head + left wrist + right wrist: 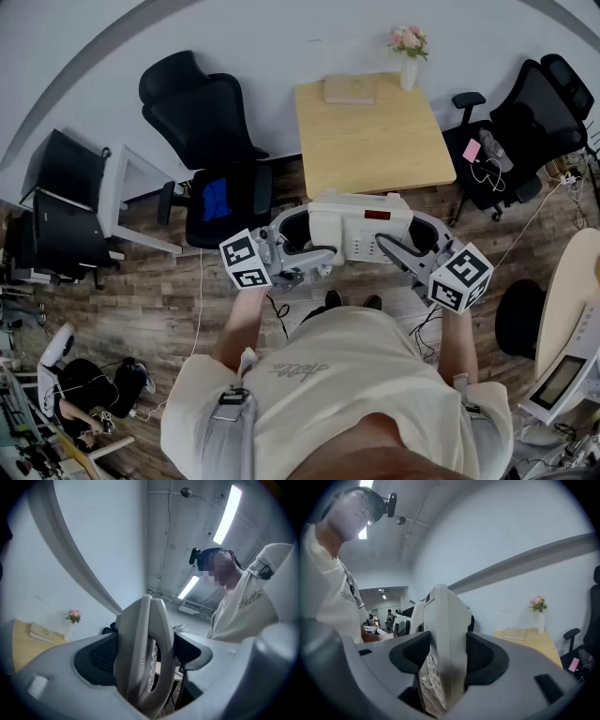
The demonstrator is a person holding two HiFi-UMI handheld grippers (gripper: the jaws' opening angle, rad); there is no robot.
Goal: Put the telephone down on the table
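The light wooden table (375, 141) stands at twelve o'clock from the person, bare across its near half, with a book (350, 89) and a vase of pink flowers (409, 58) at its far edge. The telephone (361, 230), a pale grey desk set with a small red display, is up in the air just short of the table's near edge, carried over the wooden floor (141, 309). Its long axis runs nine to three, roughly parallel with that edge.

The left gripper (302, 236) is clamped on the telephone's nine o'clock end and the right gripper (412, 246) on its three o'clock end; each gripper view shows the dark pads pressed against the casing. Neither hand looks nearer the table, so I would judge the job to be carrying the set forward towards twelve and lowering it level onto the bare wood.

As for writing, script on the person's shirt (248, 599) looks like "Hello". I can read no brand on the telephone.
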